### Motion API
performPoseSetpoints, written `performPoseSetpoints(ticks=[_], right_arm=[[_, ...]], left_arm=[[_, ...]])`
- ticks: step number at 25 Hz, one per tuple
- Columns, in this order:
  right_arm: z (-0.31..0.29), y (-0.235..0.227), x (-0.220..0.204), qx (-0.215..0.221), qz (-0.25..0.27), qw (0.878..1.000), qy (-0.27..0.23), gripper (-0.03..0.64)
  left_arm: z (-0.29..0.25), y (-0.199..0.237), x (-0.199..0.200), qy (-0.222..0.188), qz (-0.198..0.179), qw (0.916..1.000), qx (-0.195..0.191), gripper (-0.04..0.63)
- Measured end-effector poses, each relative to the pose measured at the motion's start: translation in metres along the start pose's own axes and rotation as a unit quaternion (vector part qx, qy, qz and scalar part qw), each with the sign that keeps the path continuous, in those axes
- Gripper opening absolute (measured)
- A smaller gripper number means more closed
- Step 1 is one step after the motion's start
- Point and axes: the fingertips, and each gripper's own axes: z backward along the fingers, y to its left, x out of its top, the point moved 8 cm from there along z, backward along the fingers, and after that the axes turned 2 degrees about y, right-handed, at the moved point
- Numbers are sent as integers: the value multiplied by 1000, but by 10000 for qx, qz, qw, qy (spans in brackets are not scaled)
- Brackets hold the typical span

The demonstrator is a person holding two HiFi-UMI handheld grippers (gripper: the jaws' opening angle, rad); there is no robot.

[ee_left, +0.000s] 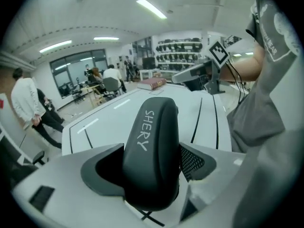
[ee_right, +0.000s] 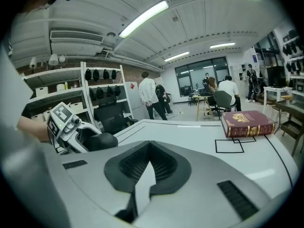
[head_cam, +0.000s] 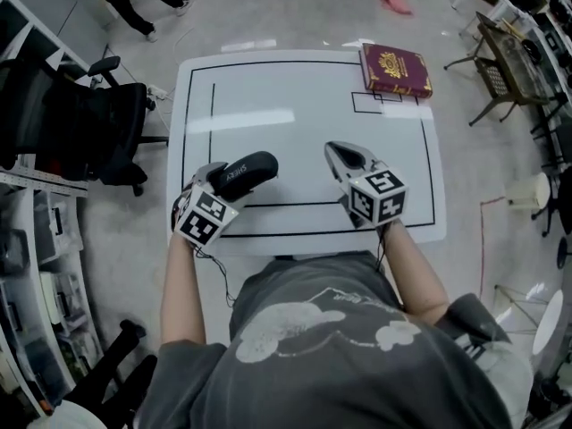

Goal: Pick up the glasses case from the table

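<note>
- Currently L gripper [head_cam: 223,182] is clamped on the black glasses case [head_cam: 243,173]. Its own view shows both pads against the case's sides, w/ the case filling the gap btwn them.
- Case carries white "SHERY" lettering. One end sits in the jaws, the other sticks out past the tips toward table centre.
- Case position: front-left part of the white table [head_cam: 295,141], near the person's side, over the black tape outline [head_cam: 313,206]. It seems just off the surface, but contact is hard to confirm.
- L gripper angles downward, marker cube toward the person.
- R gripper [head_cam: 342,155] has its jaws closed together w/ nothing btwn them. It sits over the front-right part of the table, well apart from the case.
- Dark red hardback book [head_cam: 395,70] w/ gold emblem lies at the far-right corner, partly over a small taped rectangle, untouched.
- Person wears a grey printed T-shirt [head_cam: 322,347] and stands at the table's near edge.
- Black office chair [head_cam: 85,128] stands left of the table.
- Bkgd: other people and shelving around the room.
</note>
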Motion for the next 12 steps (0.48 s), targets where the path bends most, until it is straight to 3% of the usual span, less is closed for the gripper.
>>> performPoseSetpoints(ticks=[6, 12], right_arm=[[1, 6, 11, 615, 273, 9977, -33, 0], [10, 13, 17, 1171, 446, 9921, -80, 0]], left_arm=[[29, -34, 9, -424, 902, 9920, 769, 344], [58, -61, 17, -938, 1658, 9721, 1371, 344]])
